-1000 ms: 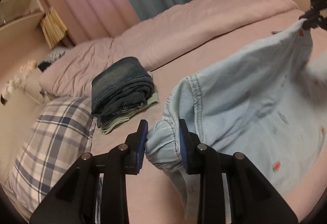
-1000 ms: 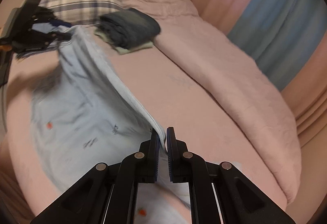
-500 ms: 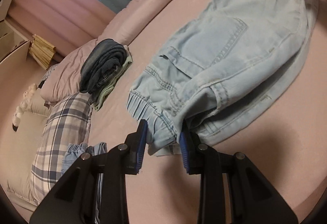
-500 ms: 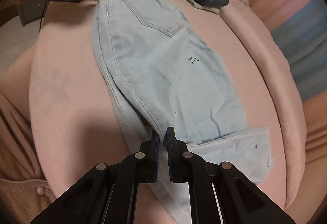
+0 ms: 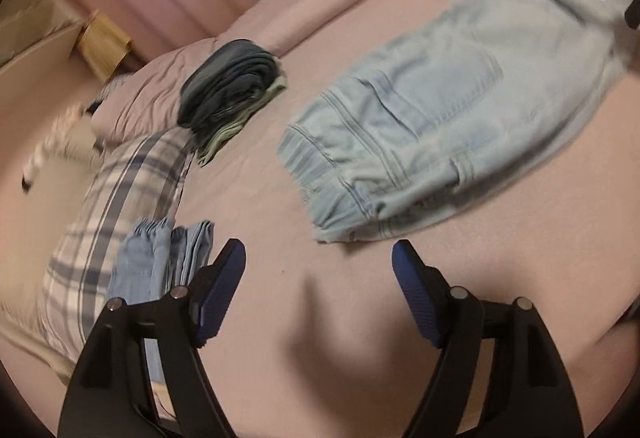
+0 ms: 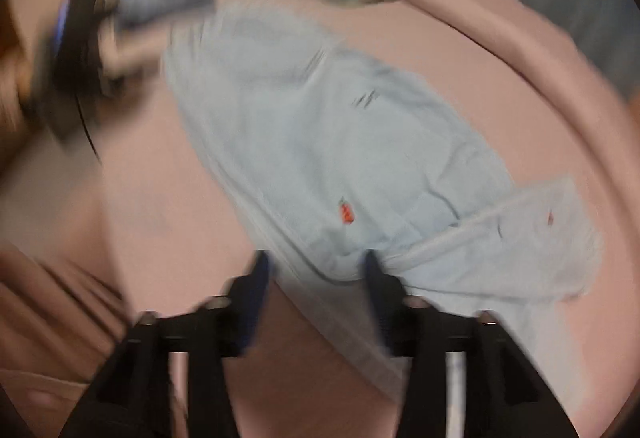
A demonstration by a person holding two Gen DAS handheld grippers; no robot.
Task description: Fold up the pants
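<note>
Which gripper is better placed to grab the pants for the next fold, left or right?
Right, probably. The right gripper is open with the pants' hem end between its fingers. The left gripper is also open but sits short of the waistband, over bare bed.

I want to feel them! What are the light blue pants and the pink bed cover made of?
The light blue pants look like washed denim: stitched seams, a patch pocket, a gathered waistband. The pink bed cover looks like soft, matte woven cloth, probably cotton, though the frames cannot confirm that.
</note>
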